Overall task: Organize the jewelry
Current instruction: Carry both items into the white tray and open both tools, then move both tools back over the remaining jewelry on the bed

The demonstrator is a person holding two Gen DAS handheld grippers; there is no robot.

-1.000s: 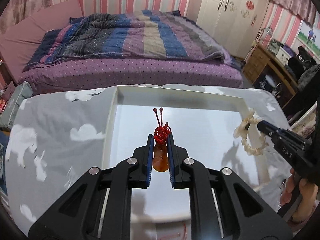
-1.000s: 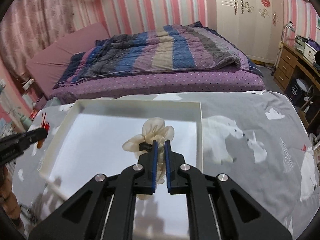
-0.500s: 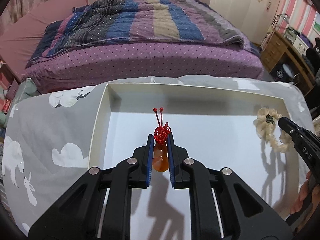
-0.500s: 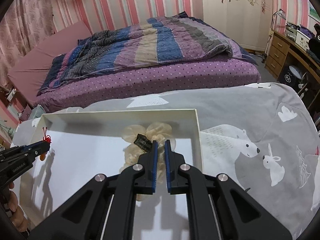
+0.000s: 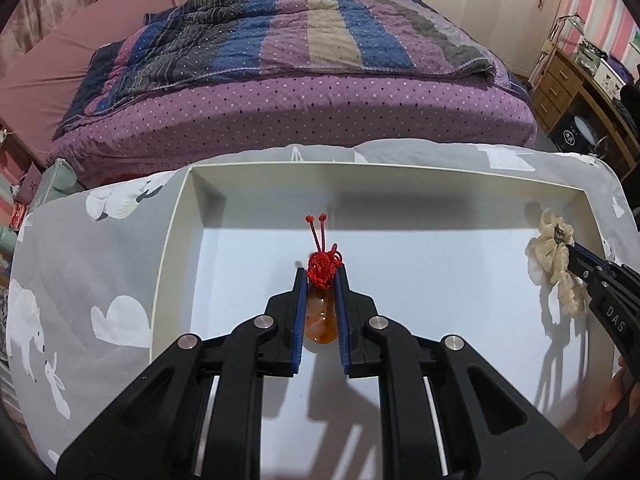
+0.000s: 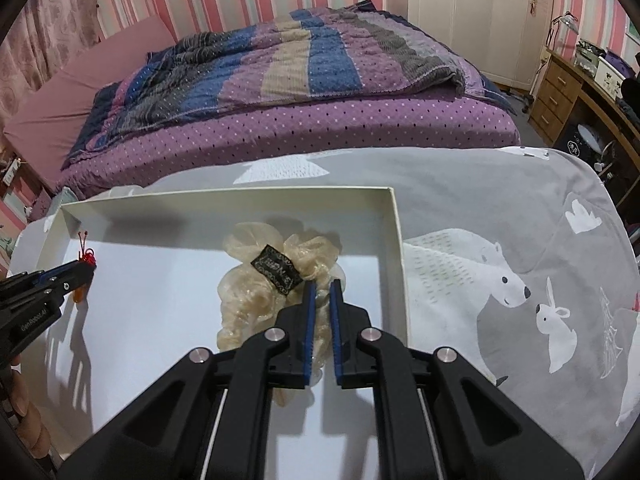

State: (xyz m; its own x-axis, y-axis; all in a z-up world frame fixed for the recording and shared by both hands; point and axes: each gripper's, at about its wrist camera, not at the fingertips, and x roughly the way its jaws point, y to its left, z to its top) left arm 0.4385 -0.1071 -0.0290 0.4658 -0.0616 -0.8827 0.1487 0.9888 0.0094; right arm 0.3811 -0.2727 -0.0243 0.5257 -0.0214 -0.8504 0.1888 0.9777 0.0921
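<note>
My left gripper (image 5: 320,276) is shut on an orange pendant (image 5: 319,320) with a red knotted cord (image 5: 322,266), held over the left middle of a white tray (image 5: 172,236). My right gripper (image 6: 321,290) is shut on a cream scrunchie (image 6: 248,300) with a black label, held low over the tray's right side (image 6: 394,232). The scrunchie (image 5: 554,268) and right gripper show at the right edge of the left wrist view. The pendant (image 6: 80,292) and left gripper (image 6: 86,268) show at the left of the right wrist view.
The tray sits on a grey cloth with white animal prints (image 6: 500,280). Behind it is a bed with a striped quilt (image 5: 280,40). A wooden desk (image 6: 580,92) stands at the far right.
Both grippers have moved forward and down into the tray with their items. The scrunchie has come lower over the tray's right side; the pendant sits closer to the tray floor.
</note>
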